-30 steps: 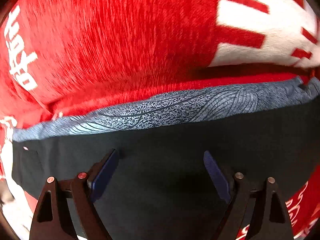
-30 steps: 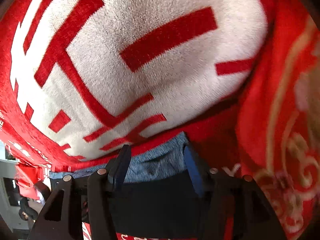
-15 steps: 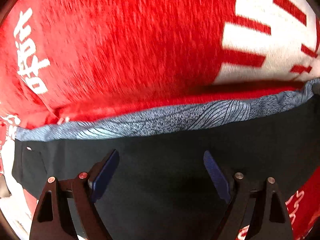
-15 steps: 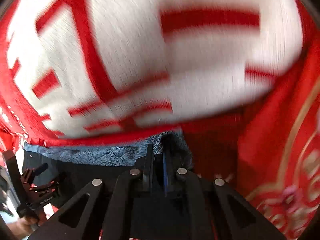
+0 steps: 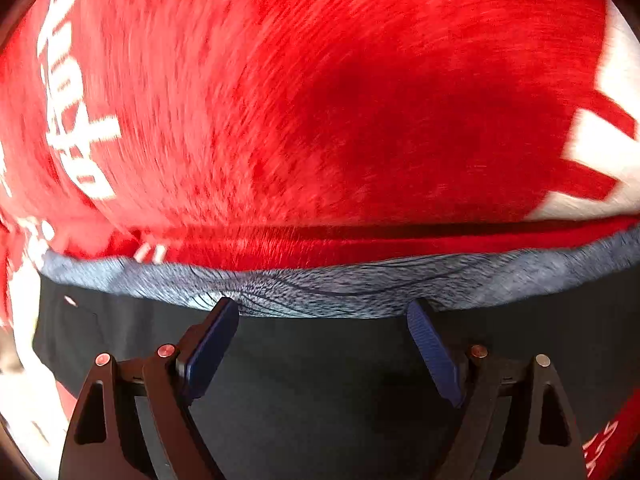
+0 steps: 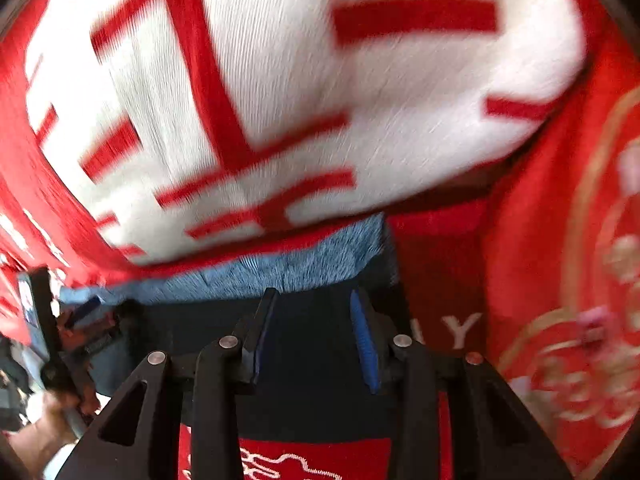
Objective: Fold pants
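Note:
The pants (image 5: 320,380) are black with a blue-grey patterned band (image 5: 340,288) along their far edge, lying flat on a red and white blanket. My left gripper (image 5: 322,312) is open, its tips at the band's near edge, over the black cloth. In the right wrist view the pants (image 6: 312,344) end at a corner by the band (image 6: 288,268). My right gripper (image 6: 314,300) is open with a narrow gap, over the black cloth near that corner. The left gripper (image 6: 76,320) shows at the far left there.
The red blanket (image 5: 320,100) with white lettering (image 5: 76,120) covers the surface beyond the pants. A big white patch with red strokes (image 6: 300,100) lies ahead of the right gripper. Red cloth with gold patterns (image 6: 580,300) lies on the right.
My right gripper was shut on the pants' corner half a second ago and has opened. My left gripper stayed open and moved forward to the patterned band.

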A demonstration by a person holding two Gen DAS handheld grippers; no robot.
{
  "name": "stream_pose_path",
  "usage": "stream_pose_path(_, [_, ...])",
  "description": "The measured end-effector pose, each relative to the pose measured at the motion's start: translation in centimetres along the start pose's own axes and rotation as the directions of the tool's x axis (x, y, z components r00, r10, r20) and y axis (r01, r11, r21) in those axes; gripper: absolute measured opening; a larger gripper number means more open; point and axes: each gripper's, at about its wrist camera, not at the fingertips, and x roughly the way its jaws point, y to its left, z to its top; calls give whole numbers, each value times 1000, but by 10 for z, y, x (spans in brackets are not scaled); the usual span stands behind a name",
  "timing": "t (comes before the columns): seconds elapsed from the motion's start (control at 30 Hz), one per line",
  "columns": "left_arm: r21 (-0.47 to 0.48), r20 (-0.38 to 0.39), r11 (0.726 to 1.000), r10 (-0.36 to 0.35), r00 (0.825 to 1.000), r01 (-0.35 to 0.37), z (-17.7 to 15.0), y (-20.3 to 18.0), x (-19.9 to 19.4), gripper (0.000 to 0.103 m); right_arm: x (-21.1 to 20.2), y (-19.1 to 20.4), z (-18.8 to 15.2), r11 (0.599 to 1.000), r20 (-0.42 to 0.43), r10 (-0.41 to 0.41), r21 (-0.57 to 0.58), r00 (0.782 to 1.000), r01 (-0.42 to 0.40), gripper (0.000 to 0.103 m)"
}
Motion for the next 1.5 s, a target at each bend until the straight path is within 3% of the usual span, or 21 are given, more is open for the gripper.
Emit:
stream_pose_path(0.07, [-26,6,1000,-1,1000,1,3,8,6,97,18,-3,-10,999,-18,-39,-1,999,39,39])
stream_pose_path(0.13, [-53,8,998,33,999,-32,4,25,8,98,16,-9,-28,1000,30,3,-13,1000,-2,39])
stream_pose_path(0.23, [-103,-22,992,70,997,-72,3,59,12,98,11,-5,-46,999,21,-29,-36,999,30,39])
stream_pose_path(0.33, [-166,-62,979,112,992,-121,-4,102,10,98,-1,-1,-55,999,-4,-43,14,999,43,40])
stream_pose_path(0.5, [-201,-83,965,155,984,-169,-32,164,-5,98,-22,13,-97,994,-24,69,86,997,-66,46])
stream_pose_path(0.63, [-216,-94,961,157,983,-174,-47,197,-3,98,-22,61,-150,988,-81,146,57,986,-141,46])
stream_pose_path(0.77, [-201,-93,965,151,984,-167,-56,216,5,98,-8,123,-205,959,-156,282,78,947,-273,46])
stream_pose_path(0.9, [-150,-74,976,146,986,-156,-54,241,7,98,22,181,-204,921,-197,389,97,900,-377,46])
stream_pose_path(1.1, [-98,-58,986,128,990,-134,-57,264,7,98,61,264,-218,826,-223,563,170,796,-537,46])
stream_pose_path(1.17, [-87,-64,990,110,992,-115,-60,275,13,98,67,267,-223,797,-215,603,204,768,-568,46])
stream_pose_path(1.3, [-69,-68,996,54,996,-59,-67,288,23,98,88,290,-226,763,-180,640,258,747,-592,46])
stream_pose_path(1.5, [-28,-47,1000,-6,999,5,-72,279,32,98,104,296,-227,770,-155,624,290,766,-568,46])
